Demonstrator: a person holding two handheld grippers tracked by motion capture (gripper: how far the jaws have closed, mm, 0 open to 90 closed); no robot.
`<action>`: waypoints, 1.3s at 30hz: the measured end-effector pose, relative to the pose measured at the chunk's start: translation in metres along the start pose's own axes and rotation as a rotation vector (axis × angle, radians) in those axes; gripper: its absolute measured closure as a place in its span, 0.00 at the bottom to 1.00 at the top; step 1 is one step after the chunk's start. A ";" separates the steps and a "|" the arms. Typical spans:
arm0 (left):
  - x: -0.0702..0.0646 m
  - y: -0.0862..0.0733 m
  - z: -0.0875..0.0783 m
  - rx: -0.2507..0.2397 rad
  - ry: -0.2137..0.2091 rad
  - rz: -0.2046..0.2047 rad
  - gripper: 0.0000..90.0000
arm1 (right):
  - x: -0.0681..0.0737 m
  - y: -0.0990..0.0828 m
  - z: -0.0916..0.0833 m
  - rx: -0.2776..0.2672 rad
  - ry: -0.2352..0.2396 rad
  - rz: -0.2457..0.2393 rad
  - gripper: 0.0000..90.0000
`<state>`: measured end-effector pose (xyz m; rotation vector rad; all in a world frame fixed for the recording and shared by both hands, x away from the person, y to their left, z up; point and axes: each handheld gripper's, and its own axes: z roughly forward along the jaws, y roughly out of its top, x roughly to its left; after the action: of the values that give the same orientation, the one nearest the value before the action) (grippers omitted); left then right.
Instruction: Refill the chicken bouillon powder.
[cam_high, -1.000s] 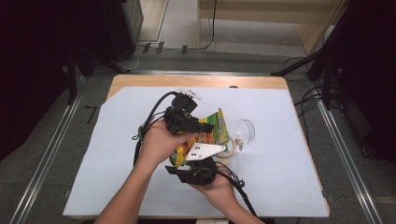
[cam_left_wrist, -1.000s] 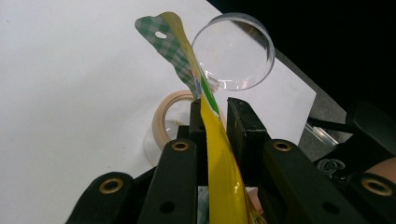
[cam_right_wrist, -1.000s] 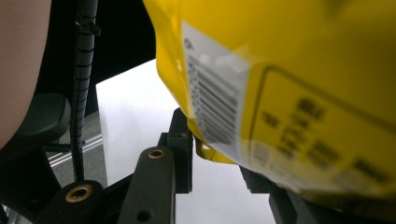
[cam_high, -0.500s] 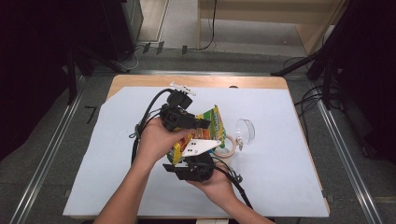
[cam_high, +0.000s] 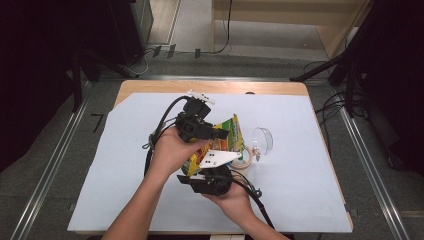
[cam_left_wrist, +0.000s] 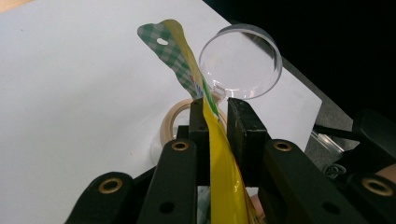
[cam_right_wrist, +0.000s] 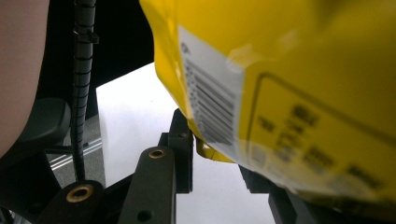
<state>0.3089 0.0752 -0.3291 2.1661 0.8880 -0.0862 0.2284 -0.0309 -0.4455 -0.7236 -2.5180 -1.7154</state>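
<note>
Yellow plastic of a snack bag (cam_left_wrist: 219, 158) runs straight up between the jaws of the left tongs (cam_left_wrist: 215, 109), which are clamped on the bag's thin flattened edge in the left gripper view; its green-checked top flap with a small hang hole rises above the jaws. In the high view the left tongs (cam_high: 216, 134) sit at the upper left side of the bag (cam_high: 231, 137), held by the person's left hand (cam_high: 172, 150).

The right tongs (cam_right_wrist: 212, 144) come at the bag (cam_right_wrist: 289, 79) from below. In the right gripper view its lower corner, beside the barcode, sits between the two jaws; the far jaw is mostly covered by the bag, so I cannot tell whether the pads press on it. Their jaws have just been closing a little. In the high view the right tongs (cam_high: 207, 172) lie under the bag, carried by the right hand (cam_high: 232, 200).

The bag is held up off the surface (cam_high: 125, 170), a white sheet over a wooden top, roughly at its middle. Just beyond it, on the sheet, lie a roll of tape (cam_left_wrist: 173, 122) and a clear round lid (cam_left_wrist: 240, 60) standing tilted on its edge, near each other. Black cables trail from both tongs toward the person.
</note>
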 end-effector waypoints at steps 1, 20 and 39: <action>0.000 0.000 0.000 -0.001 0.000 0.000 0.89 | 0.000 0.000 0.000 0.000 0.000 0.002 0.78; 0.010 0.000 -0.001 -0.010 -0.042 -0.038 0.86 | 0.001 0.005 -0.003 0.023 0.026 0.004 0.79; 0.012 0.002 0.004 -0.014 -0.047 -0.054 0.88 | -0.001 0.005 -0.003 0.030 0.004 0.021 0.78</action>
<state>0.3201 0.0783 -0.3341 2.1193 0.9175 -0.1568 0.2305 -0.0327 -0.4403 -0.7416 -2.5186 -1.6666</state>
